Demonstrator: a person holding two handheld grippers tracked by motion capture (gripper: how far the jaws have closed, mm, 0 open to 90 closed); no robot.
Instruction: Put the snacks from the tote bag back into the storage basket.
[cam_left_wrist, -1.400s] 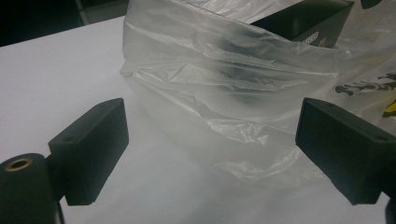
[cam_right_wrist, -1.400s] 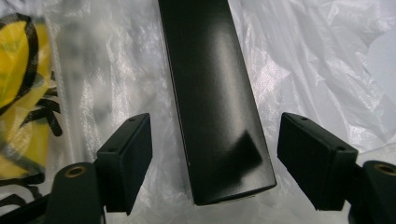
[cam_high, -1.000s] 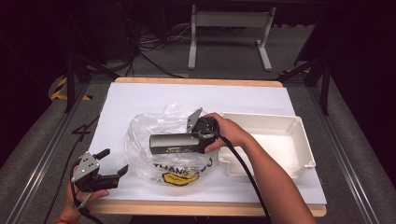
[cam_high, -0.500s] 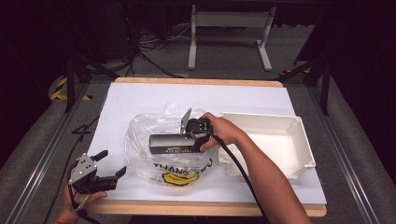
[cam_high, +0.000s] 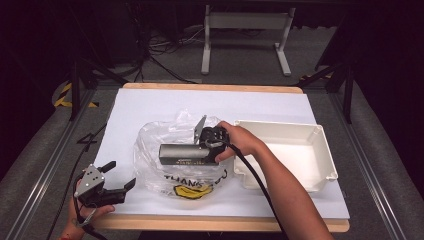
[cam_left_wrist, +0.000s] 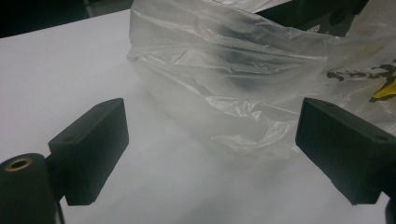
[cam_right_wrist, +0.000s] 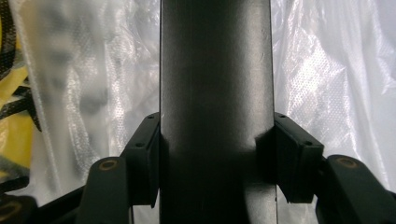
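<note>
Dark studio floor and stand legs fill the upper frame of the high view; below them the white tabletop (cam_high: 150, 107) spans the middle. A cream tray (cam_high: 320, 150) sits at centre right, nothing lying in it. Left of it, at centre frame, lies the clear plastic bag (cam_high: 165, 137), crumpled. On it rests a dark box (cam_high: 182, 153), pinched at its sides by the right claw (cam_right_wrist: 217, 156), whose jaws have just been closing on it. At lower left the left claw (cam_high: 116, 176) waits with jaws spread, just short of the bag. So the grasp looks made; lifting the box and placing it seem still to come.
</note>
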